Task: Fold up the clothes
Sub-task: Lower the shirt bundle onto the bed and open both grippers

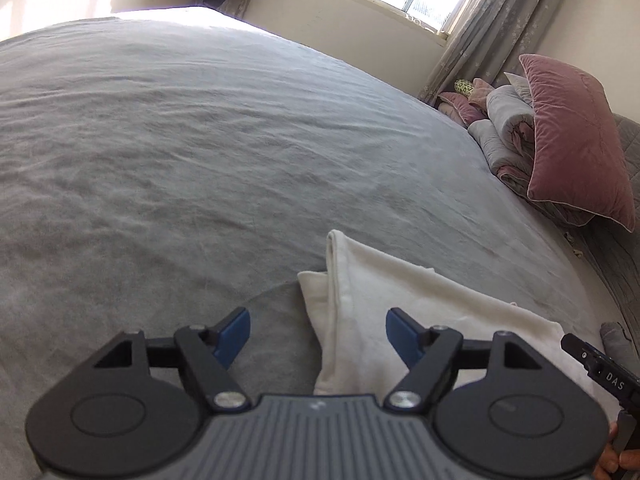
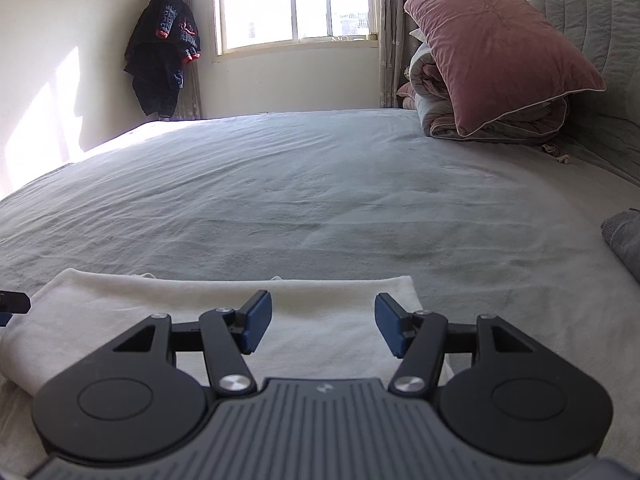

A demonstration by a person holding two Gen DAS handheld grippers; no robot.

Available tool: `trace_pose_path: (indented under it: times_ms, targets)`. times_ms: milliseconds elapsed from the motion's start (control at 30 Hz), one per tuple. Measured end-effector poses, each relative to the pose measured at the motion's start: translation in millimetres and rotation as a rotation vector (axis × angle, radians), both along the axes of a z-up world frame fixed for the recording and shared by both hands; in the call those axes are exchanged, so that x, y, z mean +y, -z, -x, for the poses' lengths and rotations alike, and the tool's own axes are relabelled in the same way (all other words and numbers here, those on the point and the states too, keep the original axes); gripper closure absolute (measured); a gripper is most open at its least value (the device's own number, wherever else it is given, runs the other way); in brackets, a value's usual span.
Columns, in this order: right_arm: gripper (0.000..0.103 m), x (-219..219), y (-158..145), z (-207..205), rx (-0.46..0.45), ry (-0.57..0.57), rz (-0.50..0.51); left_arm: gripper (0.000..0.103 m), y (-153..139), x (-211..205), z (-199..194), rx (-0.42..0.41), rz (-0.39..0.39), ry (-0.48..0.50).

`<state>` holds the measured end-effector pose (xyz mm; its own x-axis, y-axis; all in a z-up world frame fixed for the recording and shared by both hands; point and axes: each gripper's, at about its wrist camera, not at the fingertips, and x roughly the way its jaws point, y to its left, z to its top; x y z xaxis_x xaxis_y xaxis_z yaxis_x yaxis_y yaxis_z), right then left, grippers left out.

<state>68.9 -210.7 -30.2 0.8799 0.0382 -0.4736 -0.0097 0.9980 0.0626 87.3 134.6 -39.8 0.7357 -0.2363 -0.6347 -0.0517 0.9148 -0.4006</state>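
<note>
Left wrist view takes in the bed (image 1: pixel 180 152), a wide grey sheet filling most of the frame, with a pink pillow (image 1: pixel 576 140) leaning on a rolled quilt (image 1: pixel 508 128) at about 2 o'clock. The folded white cloth (image 1: pixel 400 312) lies flat on the sheet at roughly 5 o'clock, its long axis running from 11 o'clock near the fold corner toward 4 o'clock at the frame edge. The left gripper (image 1: pixel 318 338) stands with its blue pads apart and nothing pinched; the cloth's left edge passes under the gap, the right pad above the cloth, the left pad above bare sheet. A hand (image 1: pixel 616 460) shows at the 4 o'clock corner.

Right wrist view shows the same bed (image 2: pixel 320 184), the pillow (image 2: pixel 500 52) at 1 o'clock and a dark jacket (image 2: pixel 164 48) hanging at 11 o'clock. The cloth (image 2: pixel 332 292) lies crosswise below centre, its long axis running from 9 o'clock to 3 o'clock. The right gripper (image 2: pixel 323 328) is spread too, both pads above the cloth, gripping nothing.
</note>
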Motion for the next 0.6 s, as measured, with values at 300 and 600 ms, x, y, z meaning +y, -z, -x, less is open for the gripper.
trace_pose_path:
  times_ms: [300, 600]
  targets:
    - [0.042, 29, -3, 0, 0.06, -0.037, 0.03, 0.024, 6, 8, 4, 0.061, 0.122, 0.01]
    - [0.04, 34, -2, 2, 0.095, -0.041, 0.026, 0.023, 2, -6, 11, 0.055, 0.023, 0.033]
